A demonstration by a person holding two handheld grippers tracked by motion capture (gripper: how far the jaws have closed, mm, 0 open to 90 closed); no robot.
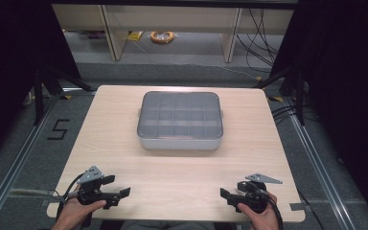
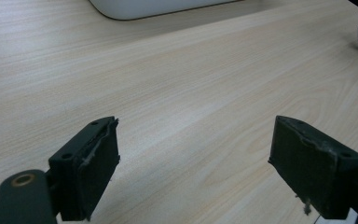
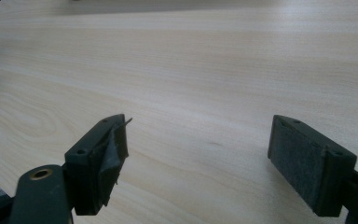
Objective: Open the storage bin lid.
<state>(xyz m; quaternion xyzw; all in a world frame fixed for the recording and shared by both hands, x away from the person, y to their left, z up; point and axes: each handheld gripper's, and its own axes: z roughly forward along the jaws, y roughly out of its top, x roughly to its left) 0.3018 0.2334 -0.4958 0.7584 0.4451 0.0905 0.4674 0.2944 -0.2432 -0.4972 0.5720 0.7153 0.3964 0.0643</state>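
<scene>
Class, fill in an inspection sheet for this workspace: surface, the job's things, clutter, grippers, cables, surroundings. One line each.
Surface: light wooden table, bare grain in both gripper views.
Job's things: white rectangular compartment box with a clear grey lid, lid on, at the table's middle; contents cannot be told.
Clutter: nothing seen on the table.
Grippers: left gripper and right gripper, each in a hand at the near edge, jaws open, nothing between them, apart from the box.
Cables: black cable trails from the right gripper; black cables on the floor behind.
Surroundings: grey floor, pale wooden furniture legs, yellow coil, a black "5" floor mark.
</scene>
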